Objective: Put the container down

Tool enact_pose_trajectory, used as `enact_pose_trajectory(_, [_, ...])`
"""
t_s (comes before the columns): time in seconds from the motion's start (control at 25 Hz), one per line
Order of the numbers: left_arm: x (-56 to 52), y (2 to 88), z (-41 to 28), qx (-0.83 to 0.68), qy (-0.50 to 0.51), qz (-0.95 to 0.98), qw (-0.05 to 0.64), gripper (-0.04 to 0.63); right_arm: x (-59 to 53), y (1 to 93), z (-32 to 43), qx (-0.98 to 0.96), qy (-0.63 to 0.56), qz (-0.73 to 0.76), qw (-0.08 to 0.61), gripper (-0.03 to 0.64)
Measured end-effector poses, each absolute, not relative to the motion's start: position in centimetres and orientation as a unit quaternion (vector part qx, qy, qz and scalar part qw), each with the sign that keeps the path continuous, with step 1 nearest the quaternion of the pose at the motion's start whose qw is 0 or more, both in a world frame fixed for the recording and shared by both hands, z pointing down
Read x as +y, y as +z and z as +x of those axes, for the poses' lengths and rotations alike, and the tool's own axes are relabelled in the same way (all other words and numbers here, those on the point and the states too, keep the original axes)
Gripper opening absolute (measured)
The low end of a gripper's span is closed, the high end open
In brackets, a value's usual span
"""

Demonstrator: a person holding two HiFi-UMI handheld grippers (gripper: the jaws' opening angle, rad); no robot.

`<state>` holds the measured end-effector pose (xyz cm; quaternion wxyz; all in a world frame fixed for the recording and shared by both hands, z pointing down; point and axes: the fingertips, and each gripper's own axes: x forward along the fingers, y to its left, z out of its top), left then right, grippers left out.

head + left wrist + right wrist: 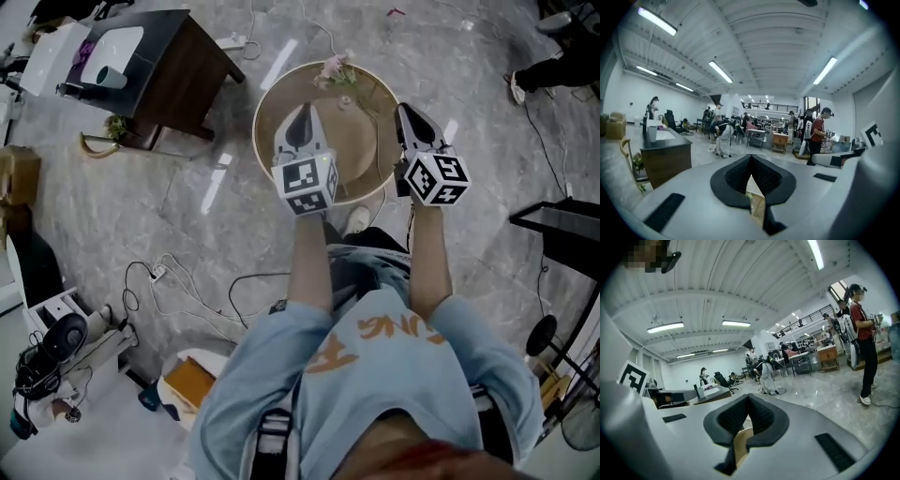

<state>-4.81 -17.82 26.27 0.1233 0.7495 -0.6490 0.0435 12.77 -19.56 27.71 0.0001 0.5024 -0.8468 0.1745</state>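
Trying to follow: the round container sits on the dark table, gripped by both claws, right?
No. The head view shows the round container held over the grey floor; the dark table stands off to its left. The left claw and right claw do grip it.

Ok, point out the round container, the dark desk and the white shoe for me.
round container (354, 150), head view, on its bare inner floor.
dark desk (173, 47), head view, on the dark top beside the white items.
white shoe (357, 219), head view, on the toe just below the container's rim.
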Motion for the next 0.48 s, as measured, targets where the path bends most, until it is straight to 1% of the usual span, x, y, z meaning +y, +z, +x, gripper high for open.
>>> enact_pose_trajectory(0.28, [-18.1, 18.2, -3.7, -0.641, 0.012, 0.765, 0.055, 0.025, -20.6, 18.9, 13.2, -0.861, 0.087, 0.501, -0.011, 0.011])
enact_pose_trajectory(0.48, [-18.3, 13.7, -2.9, -0.631, -0.005, 0.775, 0.016, 0.025, -20.6, 14.3, 12.3, -0.868, 0.024, 0.496, -0.007, 0.012])
